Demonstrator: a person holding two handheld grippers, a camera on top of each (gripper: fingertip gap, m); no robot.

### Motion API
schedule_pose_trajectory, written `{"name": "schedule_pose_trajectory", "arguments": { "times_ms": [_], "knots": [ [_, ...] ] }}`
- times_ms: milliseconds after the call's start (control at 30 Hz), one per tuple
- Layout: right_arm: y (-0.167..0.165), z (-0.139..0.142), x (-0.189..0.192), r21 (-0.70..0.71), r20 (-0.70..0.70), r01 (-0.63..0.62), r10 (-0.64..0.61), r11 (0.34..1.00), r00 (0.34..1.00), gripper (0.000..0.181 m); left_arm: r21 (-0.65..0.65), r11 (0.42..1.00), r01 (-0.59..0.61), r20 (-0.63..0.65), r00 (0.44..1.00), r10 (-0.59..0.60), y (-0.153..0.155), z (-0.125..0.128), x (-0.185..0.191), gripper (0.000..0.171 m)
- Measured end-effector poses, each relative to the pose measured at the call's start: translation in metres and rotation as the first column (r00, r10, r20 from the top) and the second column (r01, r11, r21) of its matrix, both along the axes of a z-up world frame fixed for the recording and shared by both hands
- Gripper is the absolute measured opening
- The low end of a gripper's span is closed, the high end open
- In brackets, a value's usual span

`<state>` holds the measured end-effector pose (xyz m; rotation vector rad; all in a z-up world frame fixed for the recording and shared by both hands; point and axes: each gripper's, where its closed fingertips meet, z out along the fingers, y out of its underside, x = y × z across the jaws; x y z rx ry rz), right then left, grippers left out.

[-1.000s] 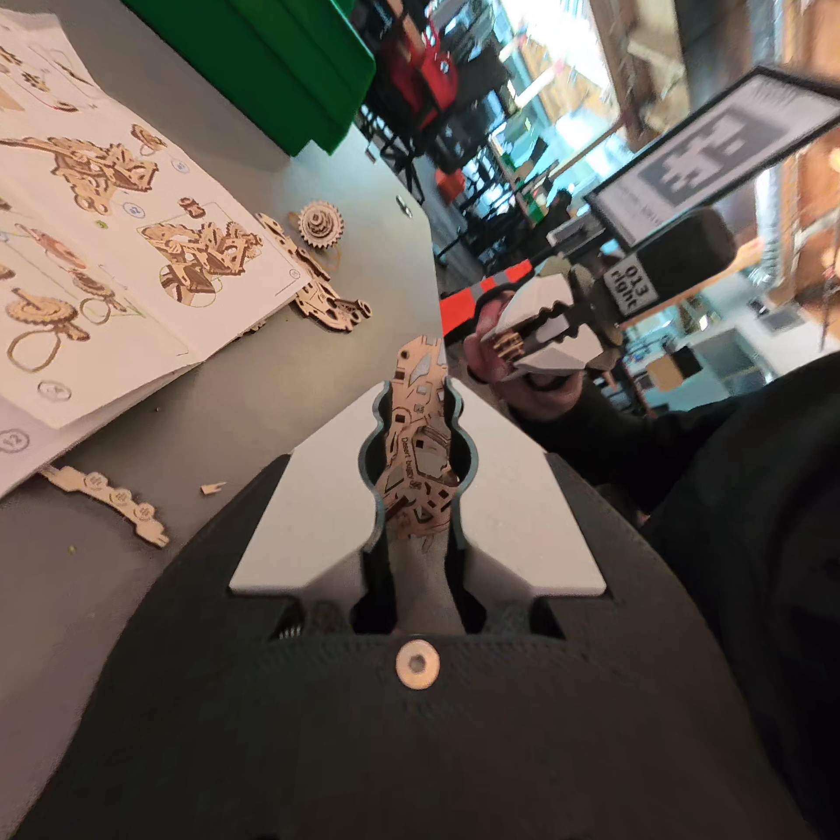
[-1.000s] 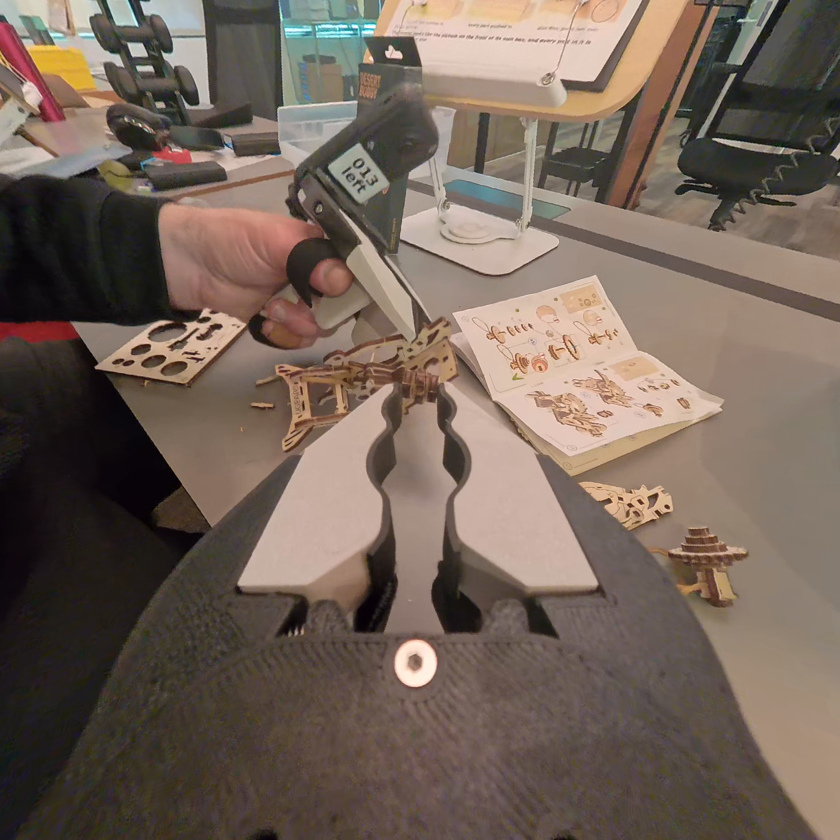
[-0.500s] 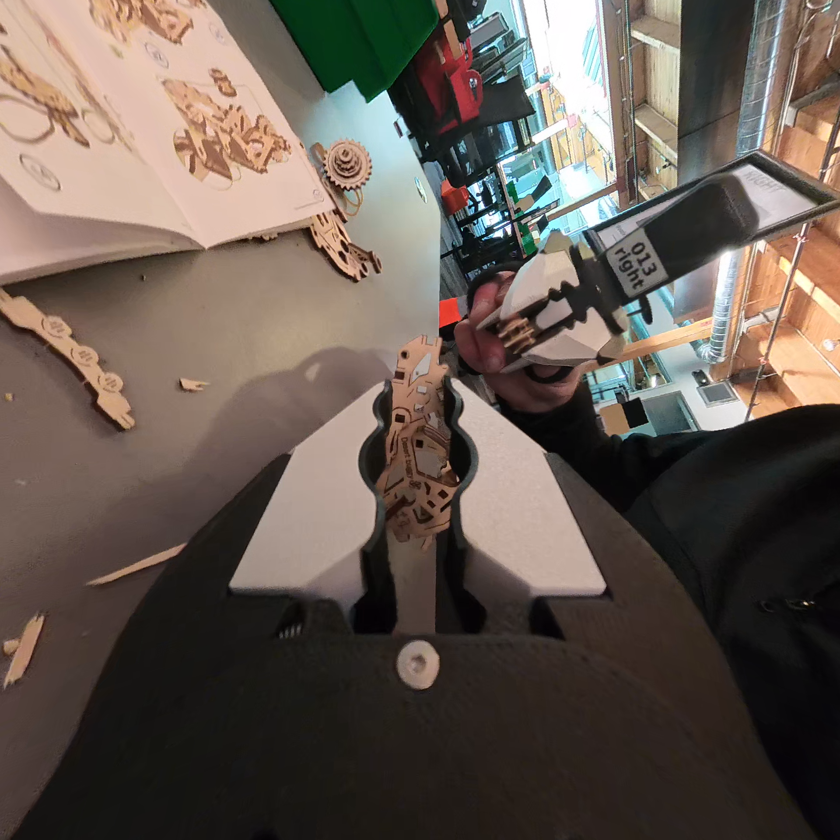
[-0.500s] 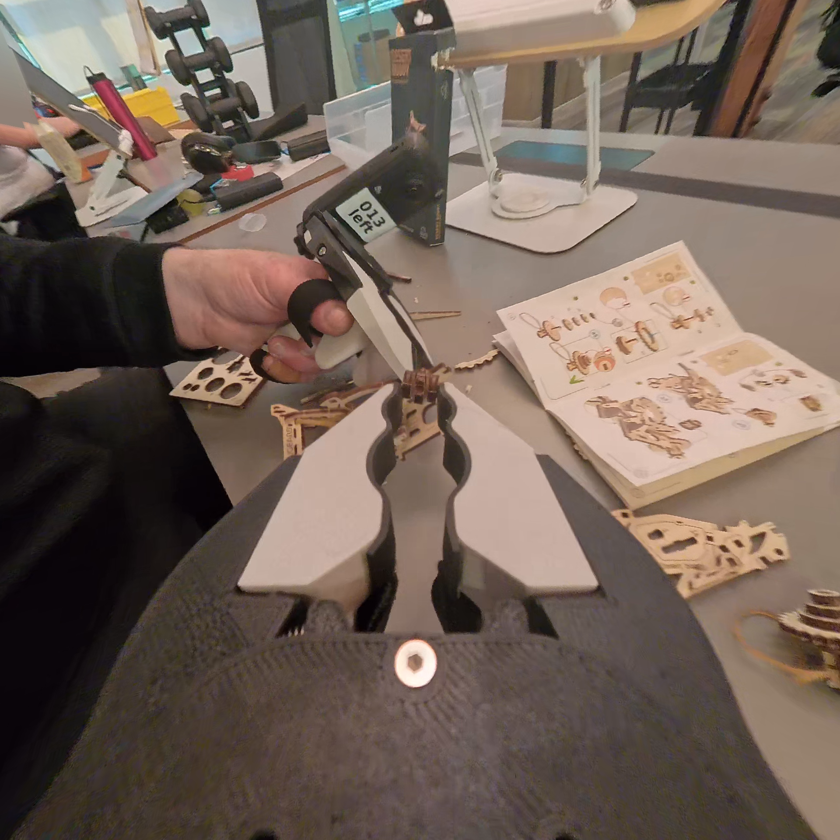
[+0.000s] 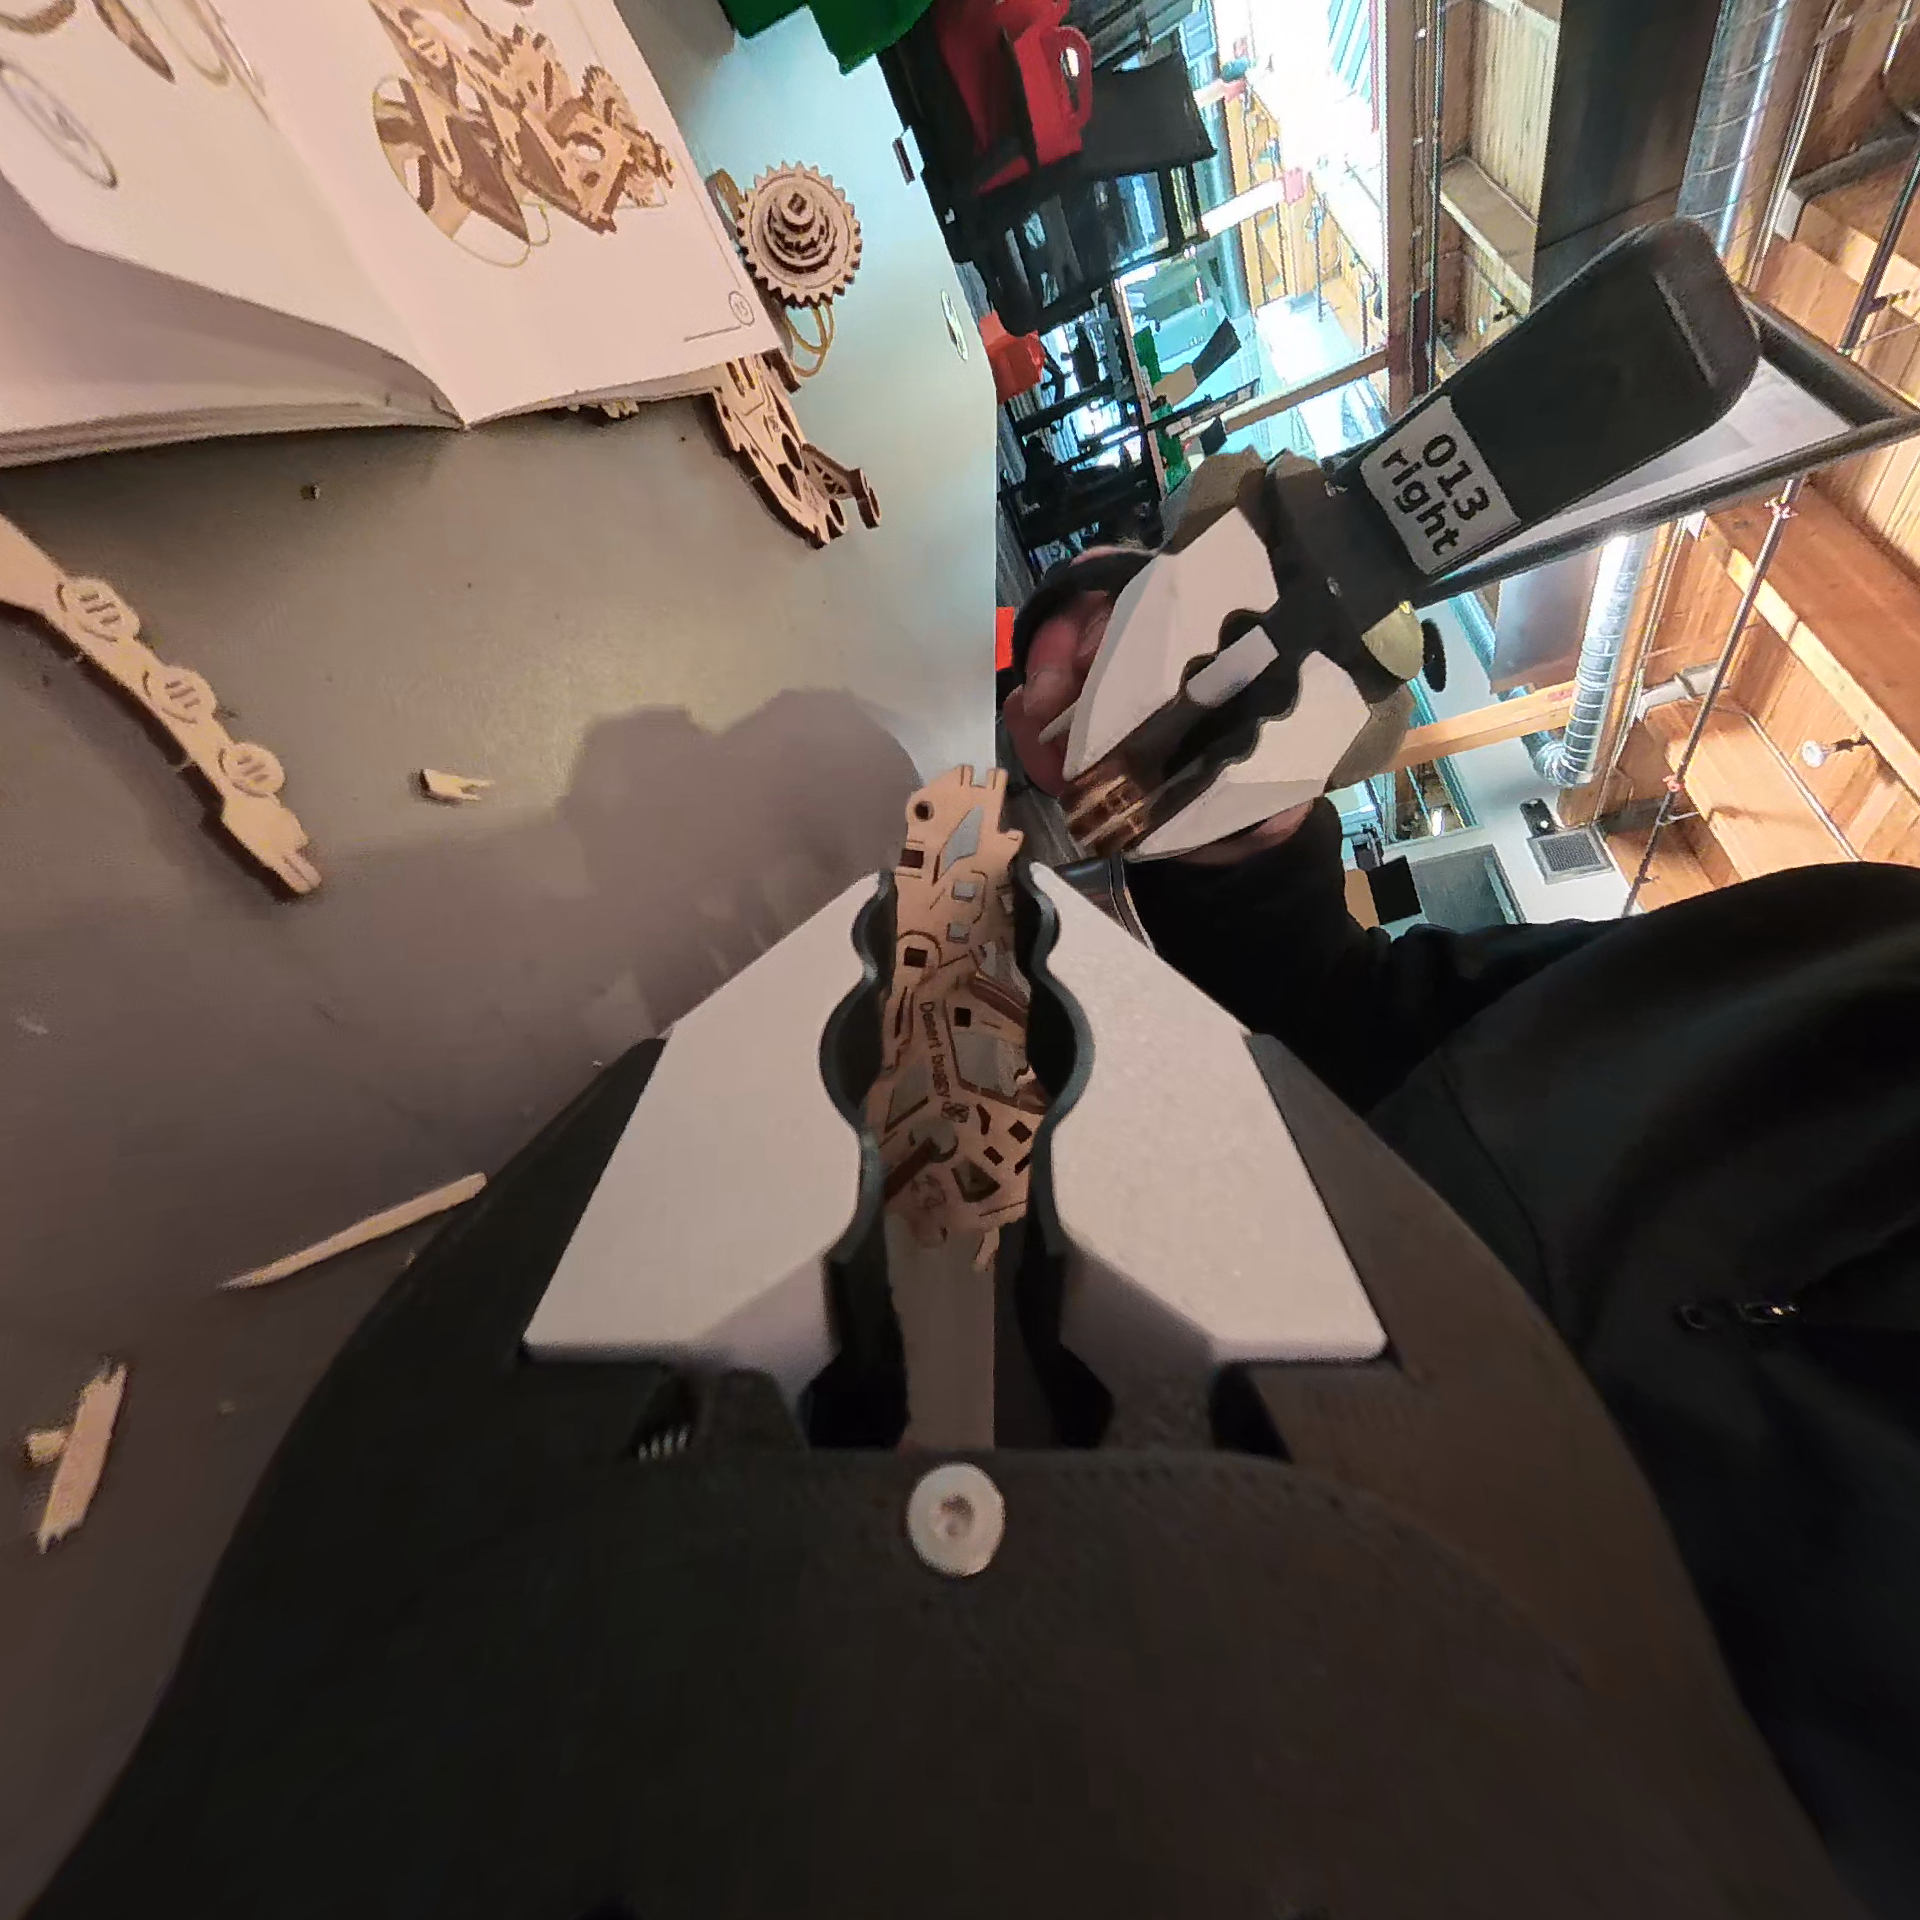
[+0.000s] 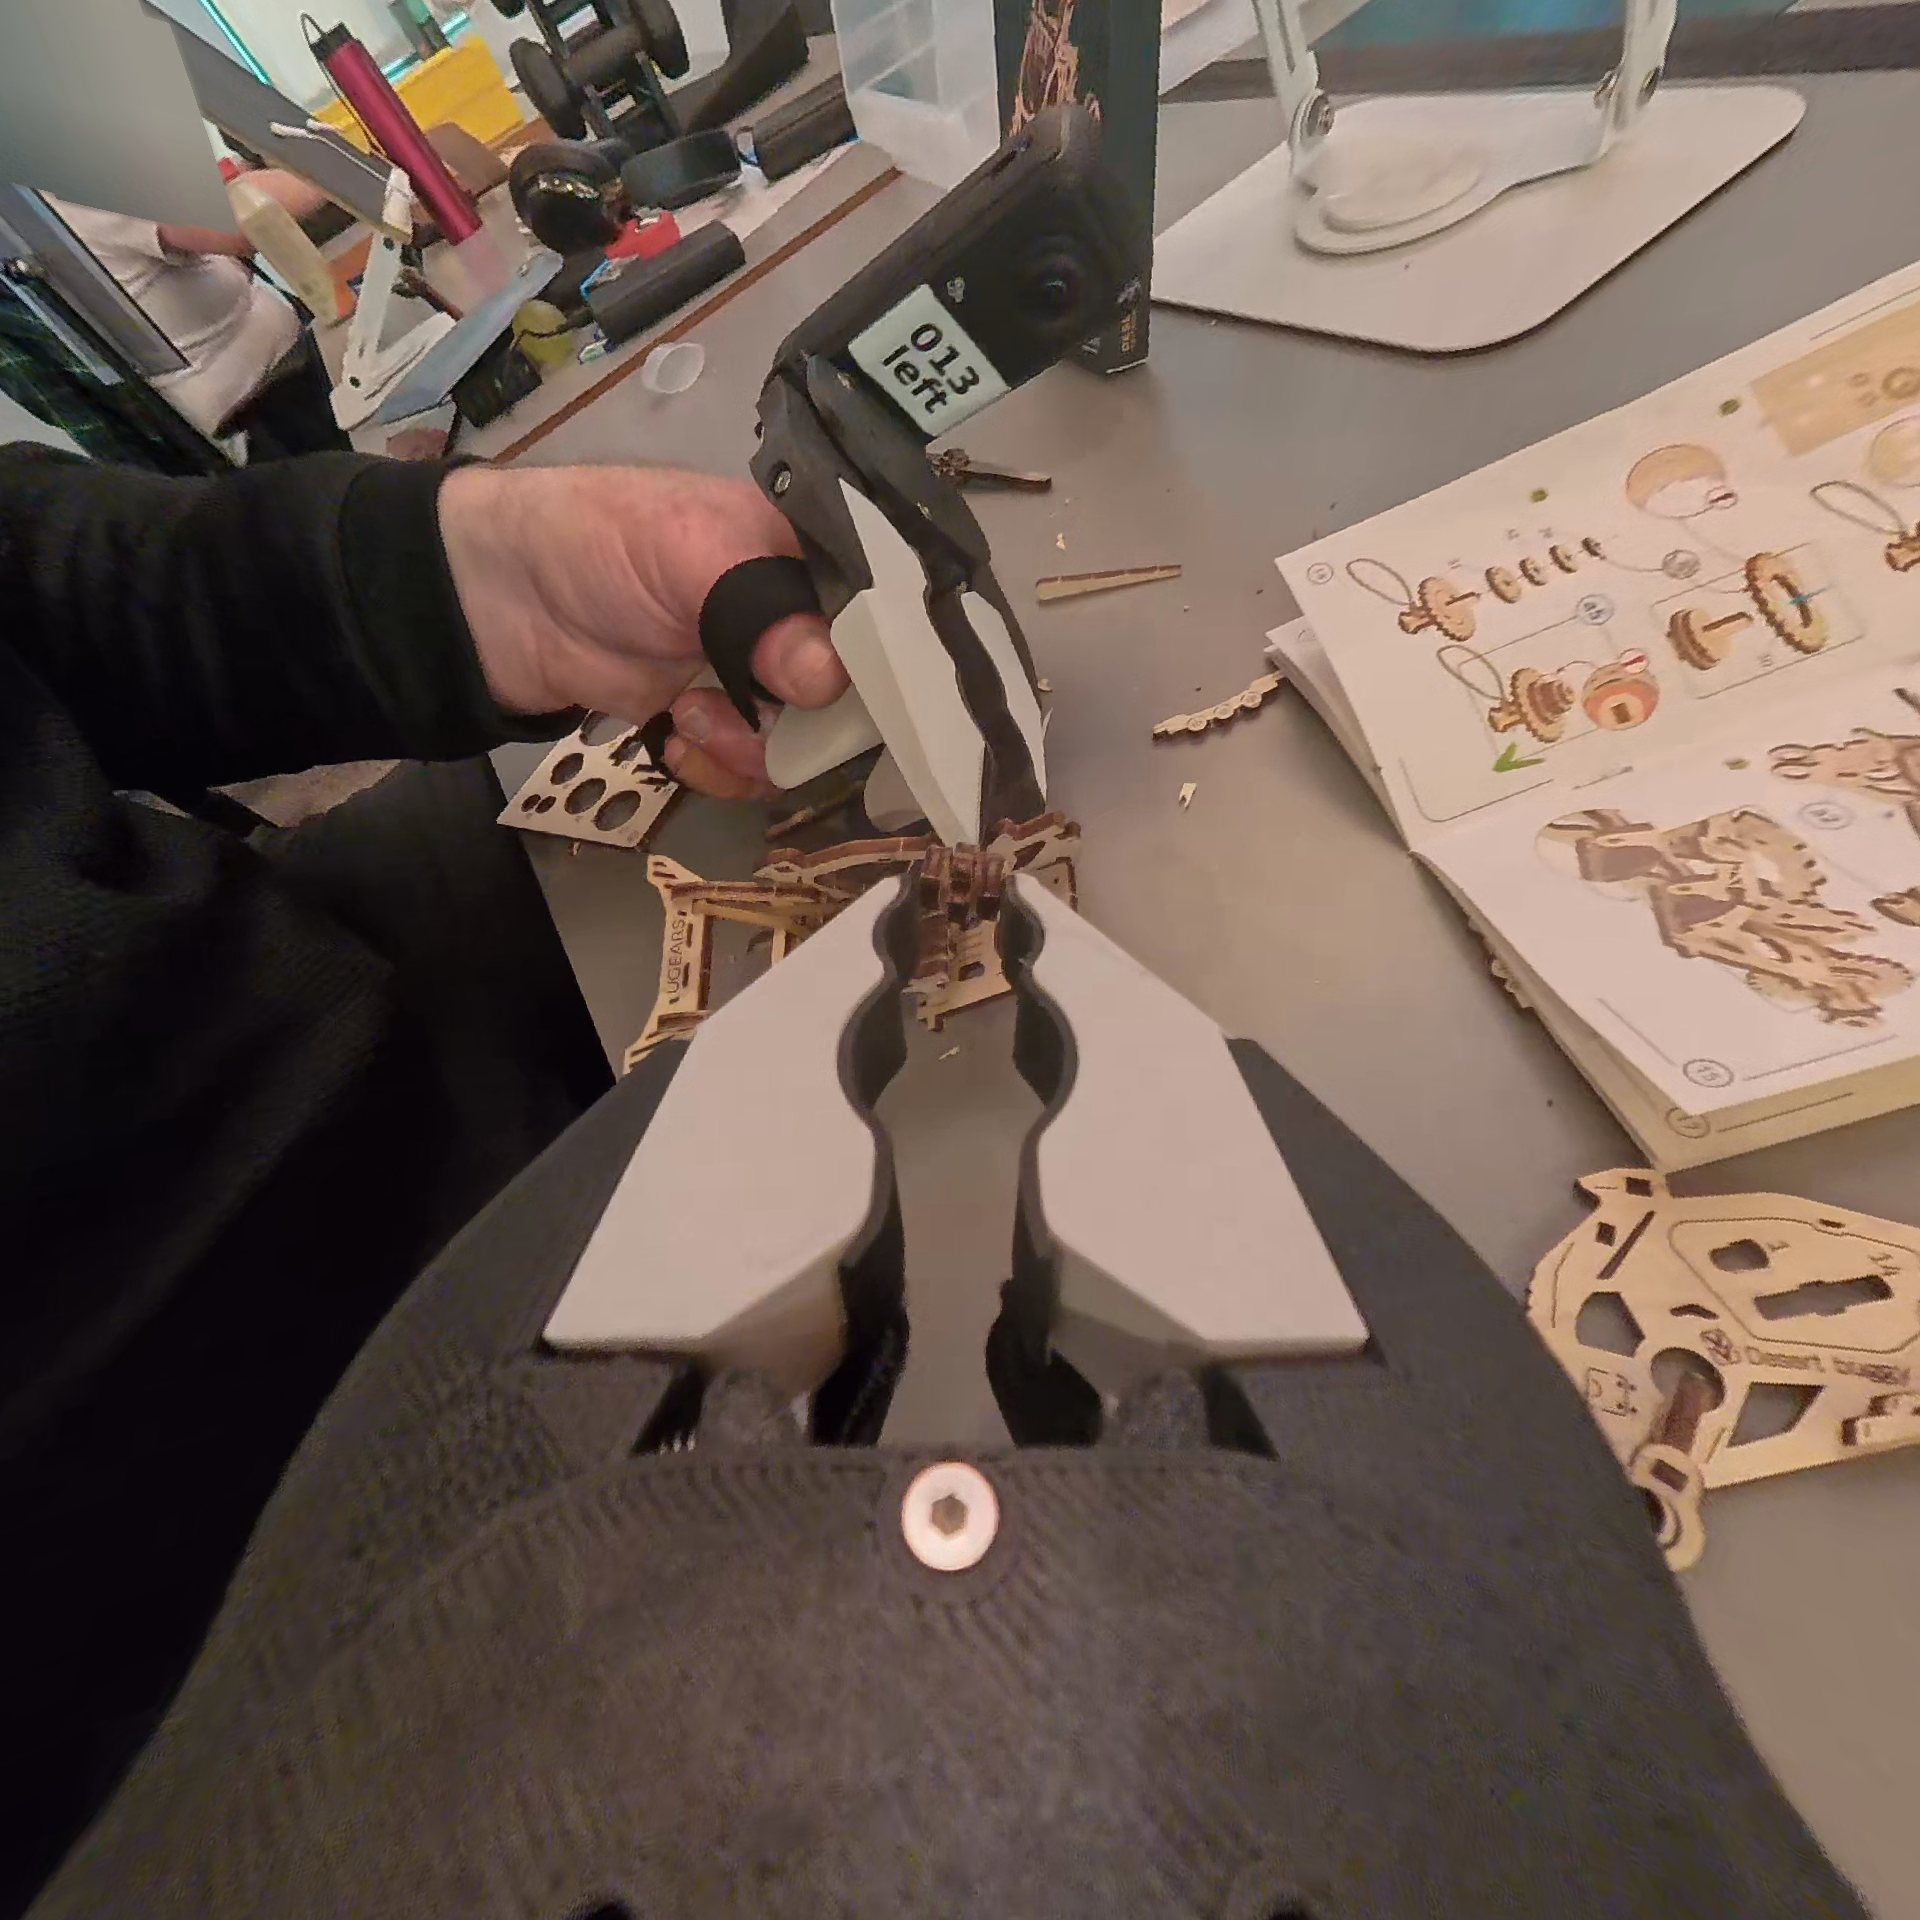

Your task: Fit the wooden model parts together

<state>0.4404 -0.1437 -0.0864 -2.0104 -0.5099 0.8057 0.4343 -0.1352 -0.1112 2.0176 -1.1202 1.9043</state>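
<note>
I'm clamping the flat wooden panel (image 5: 961, 1049) in my left gripper (image 5: 956, 883) — right gripper (image 6: 958, 902) (frame centre) is pinching a small wooden gear block (image 6: 958, 883).

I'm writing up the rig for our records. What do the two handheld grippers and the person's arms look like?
Both grippers, left gripper and right gripper, have pale grey wedge-shaped fingers with wavy dark inner pads, a textured black body and a silver screw. Each carries a pale label. The person wears black sleeves and a black finger loop.
</note>
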Motion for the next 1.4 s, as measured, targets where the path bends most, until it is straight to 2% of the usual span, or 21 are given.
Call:
{"name": "schedule_pose_trajectory", "arguments": {
  "times_ms": [767,1233,1400],
  "knots": [
    [-0.002,-0.007,-0.003,-0.103,-0.036,-0.033,0.029,0.994,0.999,0.012,-0.064,0.998,0.022,0.000,1.000,-0.022,0.000,-0.002,0.001,0.020],
    [0.000,-0.024,-0.008,-0.166,0.085,-0.033,0.048,0.986,0.995,0.012,-0.079,0.997,0.026,0.006,1.000,-0.025,0.000,-0.001,0.001,0.020],
    [-0.003,-0.028,-0.013,-0.191,0.081,-0.052,0.068,0.980,0.994,0.012,-0.079,0.997,0.026,0.008,1.000,-0.025,0.000,-0.001,0.001,0.020]
  ]
}}
